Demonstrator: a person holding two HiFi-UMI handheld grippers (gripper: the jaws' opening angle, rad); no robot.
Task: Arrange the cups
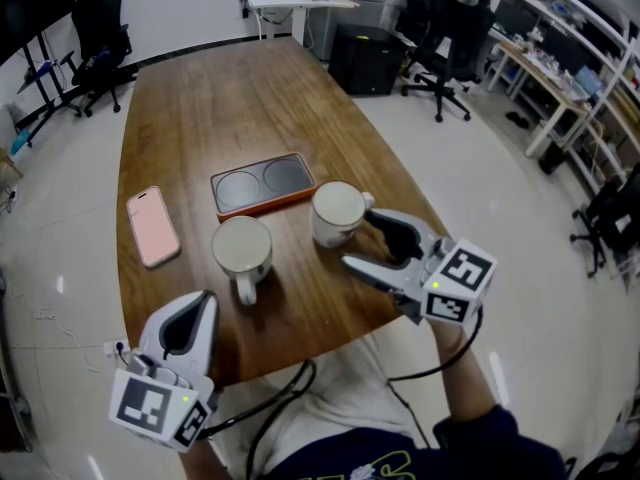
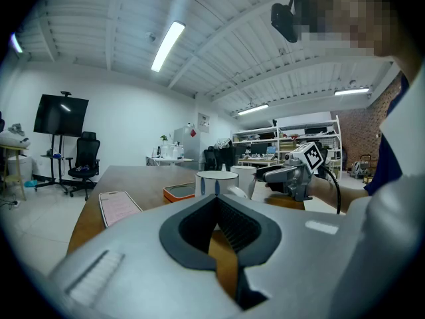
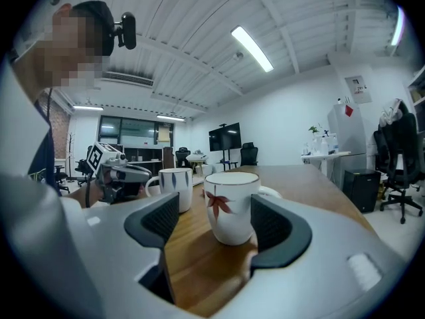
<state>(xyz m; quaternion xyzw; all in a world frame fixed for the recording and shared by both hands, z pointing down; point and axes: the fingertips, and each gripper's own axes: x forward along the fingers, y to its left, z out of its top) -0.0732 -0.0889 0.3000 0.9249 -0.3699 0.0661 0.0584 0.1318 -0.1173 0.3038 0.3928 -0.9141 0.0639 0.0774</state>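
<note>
The right gripper [image 1: 358, 240] is held with its jaws partly apart. A white cup [image 3: 230, 205] stands upright on the desk [image 1: 220, 108] between them. A clear gap is seen on the left pad's side, and the cup is not clamped. A red leaf motif is painted on the side facing the gripper, and the rim is edged with a thin dark line. The cup's handle is seen just beyond the right jaw.

The left gripper [image 1: 200, 308] is held low at the desk's near edge, its jaws brought together at the tips with nothing between them. Directly ahead of it a second white cup [image 1: 242, 248] stands upright, marked with blue leaf shapes, its handle turned toward this gripper. Seen from the right gripper, this cup is to the left, near the leaf cup but apart from it.

Beyond both cups lies an orange-rimmed tray [image 1: 270, 206] with two round recesses. A pink phone [image 1: 153, 225] lies flat ahead and to the left of the left gripper. Its screen content is too blurred to be read. Black-and-white square markers are carried on each gripper's cube.
</note>
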